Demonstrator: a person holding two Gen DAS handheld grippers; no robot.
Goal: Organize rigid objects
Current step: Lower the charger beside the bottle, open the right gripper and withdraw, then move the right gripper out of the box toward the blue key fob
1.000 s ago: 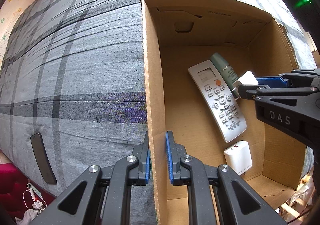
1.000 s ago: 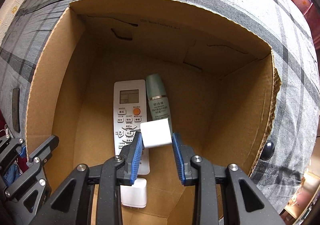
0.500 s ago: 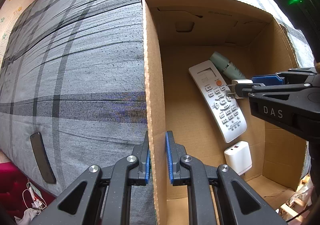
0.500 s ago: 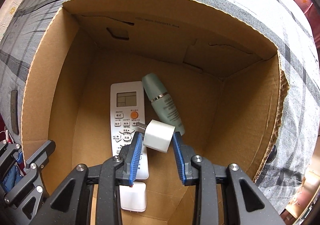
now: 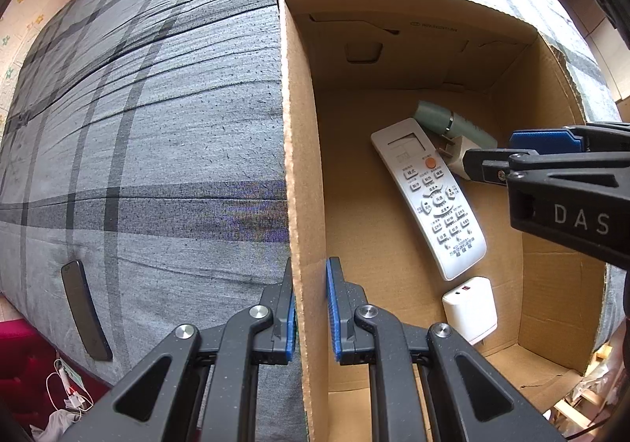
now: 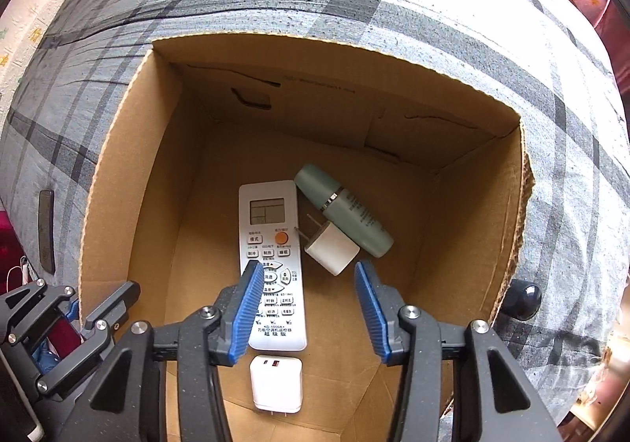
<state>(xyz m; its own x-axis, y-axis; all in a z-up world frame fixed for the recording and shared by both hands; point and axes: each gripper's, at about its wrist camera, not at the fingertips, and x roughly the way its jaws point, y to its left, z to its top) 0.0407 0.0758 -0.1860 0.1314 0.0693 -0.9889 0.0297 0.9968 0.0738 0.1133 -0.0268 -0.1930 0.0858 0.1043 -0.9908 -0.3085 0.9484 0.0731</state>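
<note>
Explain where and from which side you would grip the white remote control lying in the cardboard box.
Grip the remote control across its narrow width at the button section, coming straight down from above. It lies flat and face up on the floor of the box, its long edges are exposed there, and higher up the small plug adapter crowds its right edge.

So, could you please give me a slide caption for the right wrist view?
Open right tool above the cardboard box, small white charger lying between remote and green bottle.
</note>
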